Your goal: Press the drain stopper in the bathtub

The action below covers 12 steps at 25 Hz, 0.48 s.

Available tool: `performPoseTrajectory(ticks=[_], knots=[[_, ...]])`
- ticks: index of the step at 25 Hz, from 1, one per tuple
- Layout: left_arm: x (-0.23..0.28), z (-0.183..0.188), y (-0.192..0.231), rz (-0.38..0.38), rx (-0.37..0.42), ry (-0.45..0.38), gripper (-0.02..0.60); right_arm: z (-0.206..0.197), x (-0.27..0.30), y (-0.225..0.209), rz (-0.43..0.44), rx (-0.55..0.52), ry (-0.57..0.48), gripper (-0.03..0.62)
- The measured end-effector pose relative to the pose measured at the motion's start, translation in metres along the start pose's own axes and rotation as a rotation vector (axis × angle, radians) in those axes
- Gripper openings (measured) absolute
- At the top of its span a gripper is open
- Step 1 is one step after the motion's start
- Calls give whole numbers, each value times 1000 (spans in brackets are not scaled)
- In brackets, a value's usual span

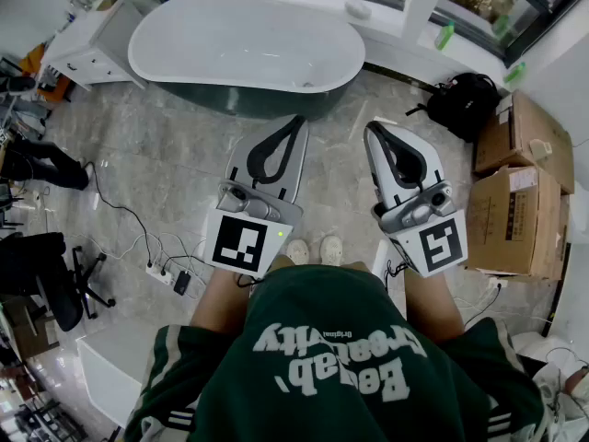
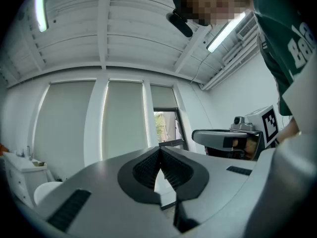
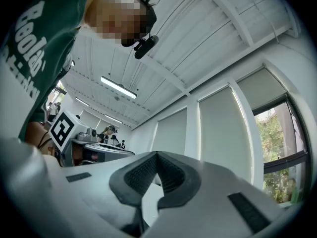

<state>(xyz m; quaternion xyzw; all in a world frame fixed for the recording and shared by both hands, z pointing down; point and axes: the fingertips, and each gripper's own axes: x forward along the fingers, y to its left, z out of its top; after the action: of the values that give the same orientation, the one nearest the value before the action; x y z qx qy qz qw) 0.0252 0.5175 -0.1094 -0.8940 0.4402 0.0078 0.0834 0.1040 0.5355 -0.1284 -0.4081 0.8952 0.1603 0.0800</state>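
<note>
Drain stopper, not visible inside the white oval bathtub at the far edge of the grey stone floor, looks not yet pressed: the grey left gripper and grey right gripper hang well short of it, jaws together, empty.

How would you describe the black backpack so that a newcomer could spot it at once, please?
Start at the white oval bathtub at the top of the head view and move right towards the cardboard boxes. The backpack lies on the floor between them, close to the upper box; it alone is black, soft and rounded beside brown square cartons.
</note>
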Motion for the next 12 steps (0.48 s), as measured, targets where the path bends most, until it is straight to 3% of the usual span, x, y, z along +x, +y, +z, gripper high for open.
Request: performPoseTrajectory(ticks=[12], knots=[[-1, -4, 7, 1, -26, 1, 5, -2, 3, 0, -10, 34, -14, 14]])
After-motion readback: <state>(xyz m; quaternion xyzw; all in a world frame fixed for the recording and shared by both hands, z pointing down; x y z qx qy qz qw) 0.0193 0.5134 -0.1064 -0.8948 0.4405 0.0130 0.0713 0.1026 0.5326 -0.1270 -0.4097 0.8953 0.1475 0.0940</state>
